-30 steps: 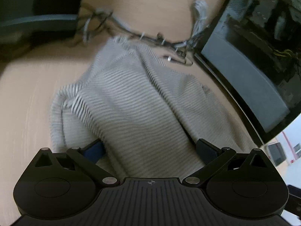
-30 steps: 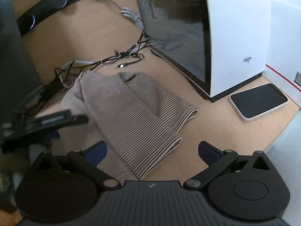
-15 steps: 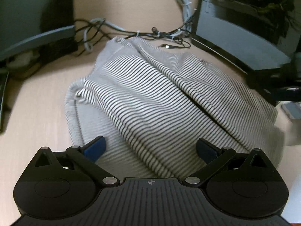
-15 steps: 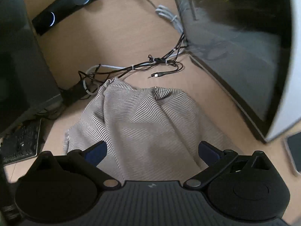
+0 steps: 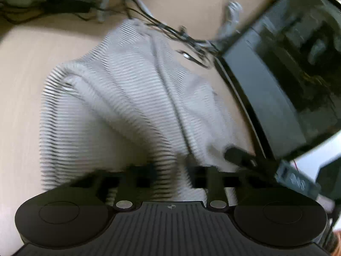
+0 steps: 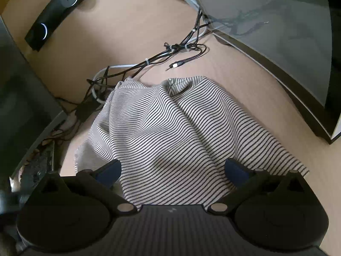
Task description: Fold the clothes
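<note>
Right wrist view alone gives us a power strip (image 6: 55, 15) beyond the striped garment (image 6: 170, 132) lying between our right gripper's (image 6: 172, 170) wide-spread fingers, while the blurred left view shows our left gripper (image 5: 170, 170) narrowed on that cloth's near edge.

Right tongs (image 6: 172, 170): black ribbed housing, round side discs, silver pivot screws, blue fingertip pads (image 6: 109, 169).

We see a light wooden surface (image 6: 132, 21). On it, mid-frame, lies a rumpled striped garment (image 6: 170, 132), with tangled cables (image 6: 162, 57) above it, a black power strip (image 6: 53, 15) upper left, and a dark glass-sided case (image 6: 283, 49) at right.
</note>
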Demonstrator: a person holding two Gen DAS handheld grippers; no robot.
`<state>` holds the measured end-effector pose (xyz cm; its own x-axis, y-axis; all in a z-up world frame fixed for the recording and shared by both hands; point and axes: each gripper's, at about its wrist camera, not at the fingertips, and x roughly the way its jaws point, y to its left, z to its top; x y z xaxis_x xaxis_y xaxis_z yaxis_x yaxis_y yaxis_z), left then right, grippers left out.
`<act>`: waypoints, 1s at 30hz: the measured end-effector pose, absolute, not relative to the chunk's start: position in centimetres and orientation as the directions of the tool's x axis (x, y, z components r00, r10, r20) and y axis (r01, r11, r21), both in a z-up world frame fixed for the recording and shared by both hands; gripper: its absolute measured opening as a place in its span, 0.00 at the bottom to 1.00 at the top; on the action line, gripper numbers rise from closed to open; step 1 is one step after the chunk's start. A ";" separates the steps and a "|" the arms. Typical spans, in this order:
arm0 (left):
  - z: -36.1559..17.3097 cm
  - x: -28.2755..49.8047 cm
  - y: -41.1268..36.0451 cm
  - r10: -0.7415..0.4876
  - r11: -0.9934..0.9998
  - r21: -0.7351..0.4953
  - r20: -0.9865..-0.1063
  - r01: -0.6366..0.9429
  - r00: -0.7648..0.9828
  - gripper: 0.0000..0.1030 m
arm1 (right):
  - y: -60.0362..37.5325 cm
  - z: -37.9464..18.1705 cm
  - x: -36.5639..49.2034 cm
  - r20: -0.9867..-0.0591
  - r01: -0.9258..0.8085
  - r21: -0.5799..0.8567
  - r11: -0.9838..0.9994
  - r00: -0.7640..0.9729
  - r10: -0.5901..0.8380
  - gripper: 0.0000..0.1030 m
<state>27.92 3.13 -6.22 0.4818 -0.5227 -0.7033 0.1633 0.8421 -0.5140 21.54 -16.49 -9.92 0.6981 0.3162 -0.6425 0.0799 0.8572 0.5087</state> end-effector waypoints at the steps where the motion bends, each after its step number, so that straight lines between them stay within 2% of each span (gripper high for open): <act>1: -5.8 28.2 4.0 -0.503 0.848 -0.514 -0.703 0.130 0.503 0.12 | -16.5 -9.9 21.4 -0.642 0.066 0.516 0.854 0.690 0.335 1.00; 4: -3.2 28.1 8.4 -0.448 0.843 -0.535 -0.644 0.054 0.620 0.11 | -16.3 -9.9 21.0 -0.642 0.025 0.533 0.846 0.663 0.385 1.00; 11: 2.0 24.8 20.5 -0.258 0.827 -0.556 -0.505 -0.082 0.824 0.08 | -12.9 -9.2 18.5 -0.712 -0.073 0.421 0.904 0.591 0.379 1.00; 14: 2.3 23.5 24.6 -0.178 0.838 -0.528 -0.500 -0.135 0.848 0.08 | -11.5 -8.9 17.5 -0.741 -0.109 0.368 0.923 0.566 0.362 0.99; 16: 2.2 23.5 26.3 -0.167 0.852 -0.505 -0.516 -0.140 0.840 0.09 | -11.2 -8.7 17.6 -0.757 -0.070 0.306 0.949 0.586 0.288 0.93; 18: 2.1 23.8 27.0 -0.180 0.878 -0.465 -0.538 -0.112 0.824 0.18 | -10.9 -8.4 17.7 -0.769 -0.030 0.243 0.969 0.604 0.212 0.77; 19: 1.9 24.0 26.5 -0.199 0.899 -0.433 -0.549 -0.073 0.812 0.38 | -10.7 -8.2 17.7 -0.771 -0.006 0.207 0.978 0.615 0.167 0.72; 20: 1.7 24.3 25.5 -0.222 0.916 -0.400 -0.552 -0.021 0.804 0.53 | -10.6 -7.9 17.7 -0.765 0.023 0.163 0.986 0.634 0.112 0.60; 21: 1.5 24.6 24.5 -0.245 0.930 -0.367 -0.556 0.030 0.794 0.57 | -10.4 -7.5 17.7 -0.755 0.039 0.136 0.990 0.651 0.078 0.46; 22: 1.2 24.9 23.5 -0.267 0.939 -0.333 -0.561 0.082 0.783 0.62 | -10.0 -7.0 17.8 -0.740 0.041 0.126 0.991 0.670 0.066 0.41; 23: 0.6 25.2 22.3 -0.283 0.946 -0.298 -0.566 0.128 0.775 0.72 | -9.6 -6.5 17.9 -0.724 0.043 0.116 0.992 0.688 0.054 0.38; 25: -0.9 26.6 19.9 -0.308 0.949 -0.243 -0.590 0.199 0.747 0.83 | -8.7 -5.9 18.7 -0.704 0.031 0.085 0.996 0.709 0.038 0.38; 27: -2.5 28.0 17.6 -0.319 0.948 -0.199 -0.622 0.249 0.715 0.84 | -7.7 -5.5 19.8 -0.691 0.010 0.049 0.999 0.722 0.027 0.38; 30: -5.0 30.2 14.4 -0.263 0.959 -0.103 -0.668 0.263 0.697 0.93 | -6.2 -4.8 21.5 -0.671 -0.021 -0.006 1.000 0.742 0.012 0.38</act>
